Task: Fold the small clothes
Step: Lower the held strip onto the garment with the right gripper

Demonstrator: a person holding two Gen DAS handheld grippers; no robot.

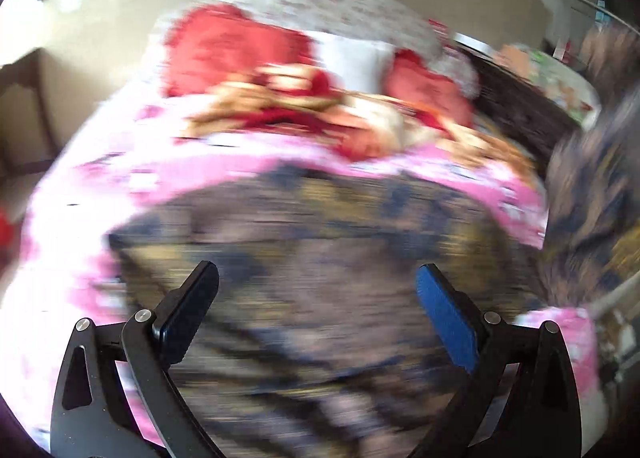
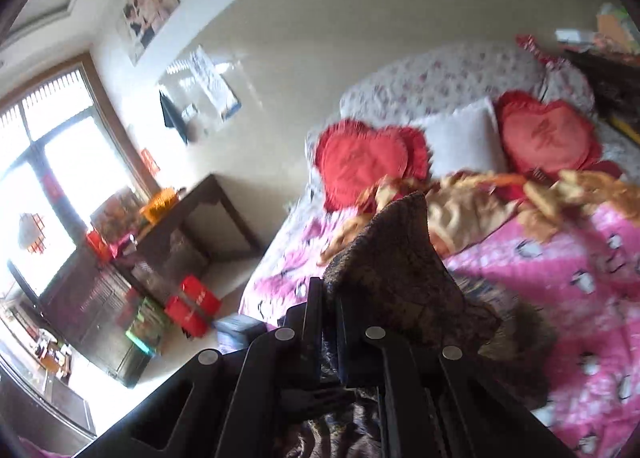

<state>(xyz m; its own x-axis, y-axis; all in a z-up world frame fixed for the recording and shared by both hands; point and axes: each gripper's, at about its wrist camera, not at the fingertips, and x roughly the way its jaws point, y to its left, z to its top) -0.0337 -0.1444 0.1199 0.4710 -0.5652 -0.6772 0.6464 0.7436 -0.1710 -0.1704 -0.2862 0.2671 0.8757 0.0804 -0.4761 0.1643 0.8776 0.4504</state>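
Observation:
A dark brown patterned garment (image 1: 320,258) lies spread on the pink bed cover (image 1: 80,258), blurred by motion. My left gripper (image 1: 318,282) stands open just above it, nothing between its fingers. A lifted part of the same cloth (image 1: 592,198) rises at the right edge of the left wrist view. In the right wrist view my right gripper (image 2: 330,298) is shut on an edge of the brown garment (image 2: 396,270), which stands up as a peak above the jaws and drapes down onto the pink cover (image 2: 560,298).
Two red heart cushions (image 2: 360,166) (image 2: 548,142) and a white pillow (image 2: 464,142) lie at the head of the bed, with a crumpled gold and red cloth (image 2: 472,210) before them. Left of the bed stand a dark desk (image 2: 192,214) and red boxes (image 2: 192,306) on the floor.

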